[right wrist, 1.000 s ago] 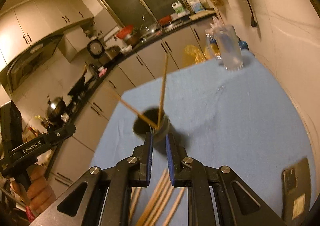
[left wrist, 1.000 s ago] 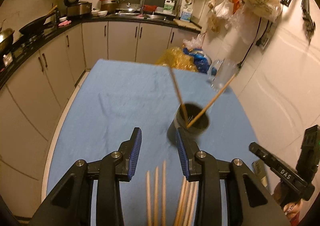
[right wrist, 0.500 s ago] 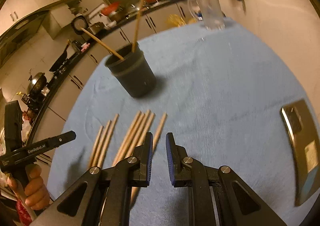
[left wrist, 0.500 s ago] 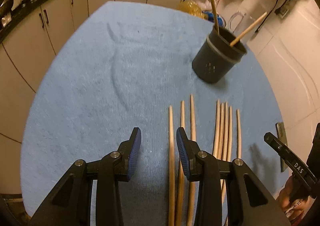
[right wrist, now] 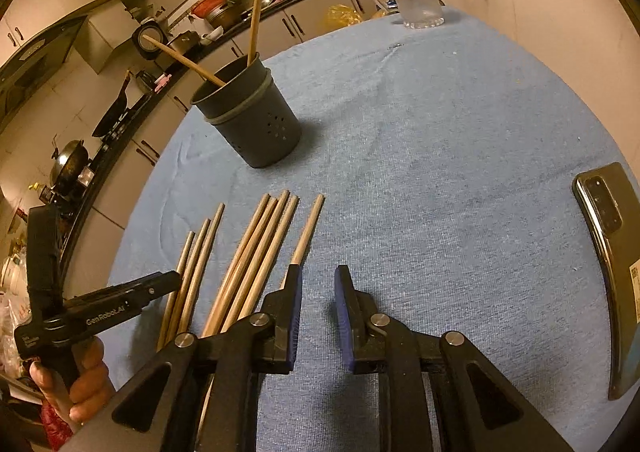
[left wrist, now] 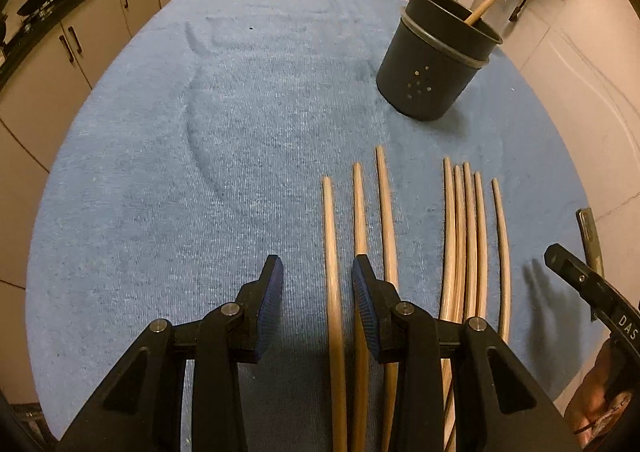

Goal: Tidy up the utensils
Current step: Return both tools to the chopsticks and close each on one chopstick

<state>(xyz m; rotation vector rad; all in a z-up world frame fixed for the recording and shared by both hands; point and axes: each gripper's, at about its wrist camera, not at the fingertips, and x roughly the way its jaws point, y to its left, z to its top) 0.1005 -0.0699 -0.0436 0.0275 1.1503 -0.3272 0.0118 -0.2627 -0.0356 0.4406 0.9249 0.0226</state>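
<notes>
Lying flat on the blue towel (left wrist: 168,187), eight loose wooden chopsticks (left wrist: 460,236) sit in two clusters, three on one side and five on the other, all roughly parallel. Their long axes run from the grippers toward the dark utensil holder (left wrist: 432,67), tips pointing at it but well short of its base.

Hovering low, the left gripper (left wrist: 318,292) has its jaws partly apart with nothing pinched; the leftmost chopstick (left wrist: 330,252) passes through the gap, nearer the right pad, and the next one runs under that pad.

Over on the other side, the right gripper (right wrist: 318,296) has a narrower gap and its jaws are opening, with only towel between them. The rightmost chopstick (right wrist: 308,232) lies just outside, its length disappearing behind the left finger.

Two more chopsticks (right wrist: 256,3) stand tilted inside the holder, leaning apart. A phone (right wrist: 612,252) lies near the towel's right edge.
</notes>
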